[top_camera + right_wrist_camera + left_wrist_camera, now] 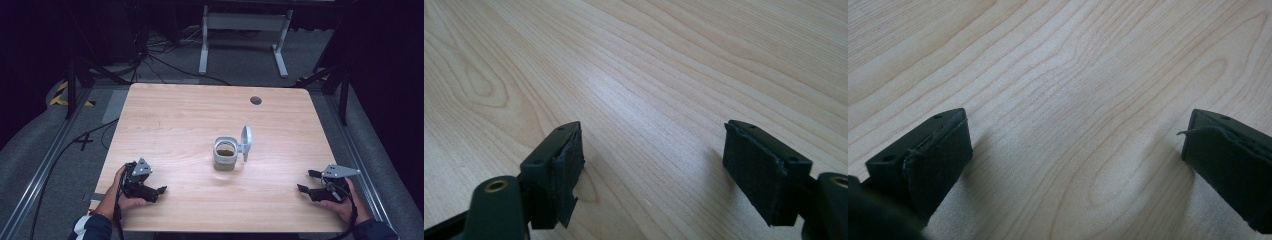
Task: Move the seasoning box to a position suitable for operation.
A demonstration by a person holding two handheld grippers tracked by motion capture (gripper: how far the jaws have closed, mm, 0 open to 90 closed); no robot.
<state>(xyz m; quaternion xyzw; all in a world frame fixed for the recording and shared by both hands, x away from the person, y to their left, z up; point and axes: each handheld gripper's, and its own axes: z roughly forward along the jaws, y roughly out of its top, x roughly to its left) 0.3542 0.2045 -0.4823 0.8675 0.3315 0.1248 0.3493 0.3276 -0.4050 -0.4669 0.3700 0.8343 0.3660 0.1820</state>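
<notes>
At the centre of the wooden table [180, 115], slightly toward the person's side, stands a small white jar [225, 155] with its hinged lid [246, 141] flipped open and standing upright off the jar's right edge. The jar is upright and holds a brownish content; what the content is cannot be told at this size.

The left gripper [150, 192] rests low over the near left part of the table, held in the person's left hand [122, 192]. Its jaws stand wide apart and grip nothing; in the left gripper view [1073, 150] bare wood grain lies between them. The right gripper [307, 182] sits near the near right edge, held in the right hand [345, 200]. Its jaws are likewise spread and hold nothing, as the right gripper view [654, 165] confirms.

Relation of note: the jar lies between the two grippers and farther from the person than either, well apart from both. From the left gripper it lies ahead and to the right; from the right gripper, ahead and to the left. Both grippers point roughly inward. The distances look about equal. The lid hangs on the right gripper's side, while the jar's body is unobstructed on the left gripper's side.

Judgement: the lid is the right gripper's to close, with the left steadying the body.
</notes>
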